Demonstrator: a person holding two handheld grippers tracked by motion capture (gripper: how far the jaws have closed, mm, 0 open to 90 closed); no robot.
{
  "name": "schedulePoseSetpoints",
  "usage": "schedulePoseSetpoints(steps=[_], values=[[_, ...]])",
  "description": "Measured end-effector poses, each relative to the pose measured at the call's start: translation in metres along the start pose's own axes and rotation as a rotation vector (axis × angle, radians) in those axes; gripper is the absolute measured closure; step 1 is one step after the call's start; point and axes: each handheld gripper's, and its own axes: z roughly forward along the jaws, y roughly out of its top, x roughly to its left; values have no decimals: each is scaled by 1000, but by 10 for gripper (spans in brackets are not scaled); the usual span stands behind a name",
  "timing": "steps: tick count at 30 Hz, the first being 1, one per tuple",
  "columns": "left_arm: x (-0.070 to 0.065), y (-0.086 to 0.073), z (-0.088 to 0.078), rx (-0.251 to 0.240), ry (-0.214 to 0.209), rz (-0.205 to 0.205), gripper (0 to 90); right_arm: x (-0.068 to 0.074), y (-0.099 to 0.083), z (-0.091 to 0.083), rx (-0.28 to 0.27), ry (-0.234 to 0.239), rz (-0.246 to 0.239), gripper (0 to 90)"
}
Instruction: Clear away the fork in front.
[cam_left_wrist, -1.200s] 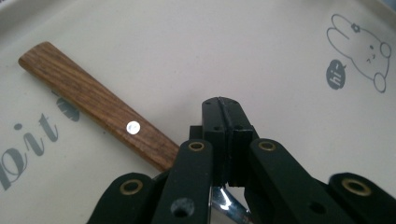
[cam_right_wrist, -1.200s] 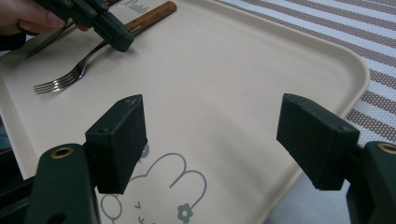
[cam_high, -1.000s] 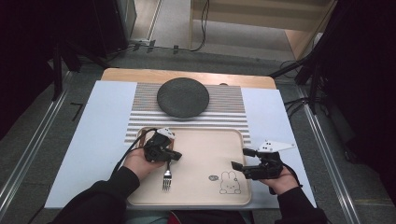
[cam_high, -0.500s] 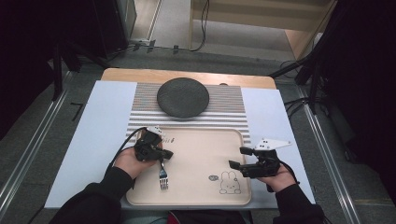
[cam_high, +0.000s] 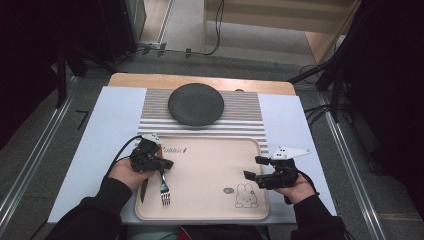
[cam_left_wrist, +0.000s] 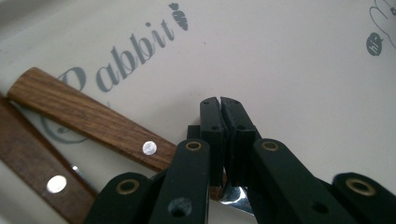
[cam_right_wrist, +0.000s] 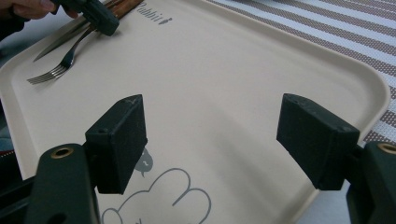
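The surface (cam_high: 200, 81) has a light wooden top, covered by a pale blue sheet (cam_high: 107, 130) with a brown-and-white striped mat (cam_high: 245, 112) laid across its middle. It stands on a grey floor (cam_high: 45, 120) flanked by metal rails (cam_high: 27, 170) on both sides. Black cables (cam_high: 217, 22) run over the floor beyond, beside a light wooden unit (cam_high: 280, 20); the outer edges are dark.

Beyond my beige rabbit-print tray (cam_high: 210, 165), a round dark grey plate (cam_high: 195, 104) rests on the striped cloth placemat (cam_high: 245, 112).
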Motion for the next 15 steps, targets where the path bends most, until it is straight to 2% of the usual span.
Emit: schedulePoseSetpoints(steps=[10, 13, 15], values=[[8, -5, -8, 15, 29, 9, 869, 2, -1, -1, -1, 0, 2, 225], [10, -4, -12, -21, -19, 3, 798, 2, -2, -3, 2, 0, -1, 225], [9, -2, -16, -60, -39, 21, 777, 2, -3, -4, 0, 1, 0, 225]])
